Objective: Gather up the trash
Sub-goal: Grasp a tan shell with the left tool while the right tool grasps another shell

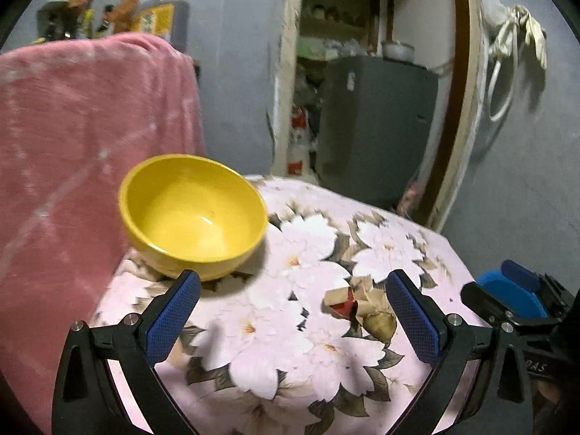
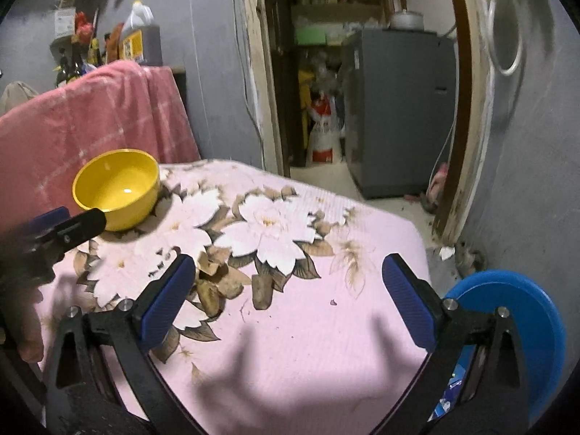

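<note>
Both grippers, left (image 1: 293, 320) and right (image 2: 286, 306), spread, empty. Wrapper (image 1: 349, 306) (crumpled, light, crushable) on cloth (image 1: 326, 380); I'd pinch its raised fold.

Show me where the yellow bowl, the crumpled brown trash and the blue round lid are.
yellow bowl (image 1: 192, 214): left wrist view, on its inner wall.
crumpled brown trash (image 1: 357, 308): left wrist view, on the middle of the crumpled piece.
blue round lid (image 2: 525, 326): right wrist view, on its flat top.
</note>
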Tool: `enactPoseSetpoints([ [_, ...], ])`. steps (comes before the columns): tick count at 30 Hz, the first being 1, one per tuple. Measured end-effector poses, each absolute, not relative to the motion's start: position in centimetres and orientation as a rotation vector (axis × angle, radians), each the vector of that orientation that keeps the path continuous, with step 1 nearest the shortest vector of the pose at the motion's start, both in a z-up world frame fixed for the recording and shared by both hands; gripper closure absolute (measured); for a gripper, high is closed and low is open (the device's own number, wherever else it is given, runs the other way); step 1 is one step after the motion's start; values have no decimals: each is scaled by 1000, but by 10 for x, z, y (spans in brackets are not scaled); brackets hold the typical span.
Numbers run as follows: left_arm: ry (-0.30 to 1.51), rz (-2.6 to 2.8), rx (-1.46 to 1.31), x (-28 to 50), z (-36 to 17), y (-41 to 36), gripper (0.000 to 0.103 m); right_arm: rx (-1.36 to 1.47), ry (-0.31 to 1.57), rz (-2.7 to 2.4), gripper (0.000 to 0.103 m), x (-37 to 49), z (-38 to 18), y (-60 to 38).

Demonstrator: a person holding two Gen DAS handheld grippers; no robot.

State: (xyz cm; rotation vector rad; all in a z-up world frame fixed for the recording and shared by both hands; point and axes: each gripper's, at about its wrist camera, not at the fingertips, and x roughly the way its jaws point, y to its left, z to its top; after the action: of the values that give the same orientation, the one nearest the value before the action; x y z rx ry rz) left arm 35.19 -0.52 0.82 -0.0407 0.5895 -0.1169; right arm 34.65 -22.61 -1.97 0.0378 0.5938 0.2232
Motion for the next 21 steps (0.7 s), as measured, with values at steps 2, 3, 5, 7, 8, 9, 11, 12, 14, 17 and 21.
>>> enactPoseSetpoints([
  [2, 643, -159, -40, 364, 1, -9, 14, 33, 644, 238, 0, 356, -26, -225],
  [3, 679, -187, -49, 371, -3, -10, 23, 29, 663, 241, 0, 360, -29, -224],
  [5, 734, -227, -75, 381, -10, -12, 34, 35, 715, 256, 2, 368, -37, -224],
  [7, 779, -254, -95, 389, -17, -15, 39, 49, 751, 270, 7, 374, -44, -222],
  [8, 794, -263, -98, 392, -19, -17, 41, 61, 778, 281, 9, 378, -49, -222],
  [9, 815, -274, -101, 397, -22, -19, 44, 67, 791, 288, 12, 379, -51, -221],
  [11, 849, -285, -115, 403, -27, -21, 48, 72, 823, 306, 15, 384, -58, -219],
  [12, 863, -288, -126, 406, -29, -22, 50, 69, 831, 311, 17, 385, -60, -217],
  [14, 895, -292, -154, 413, -34, -21, 55, 53, 851, 321, 21, 389, -63, -212],
  [17, 926, -314, -210, 419, -39, -19, 66, 40, 877, 336, 30, 395, -68, -207],
  [21, 935, -355, -243, 420, -38, -18, 79, 42, 902, 351, 40, 400, -73, -205],
])
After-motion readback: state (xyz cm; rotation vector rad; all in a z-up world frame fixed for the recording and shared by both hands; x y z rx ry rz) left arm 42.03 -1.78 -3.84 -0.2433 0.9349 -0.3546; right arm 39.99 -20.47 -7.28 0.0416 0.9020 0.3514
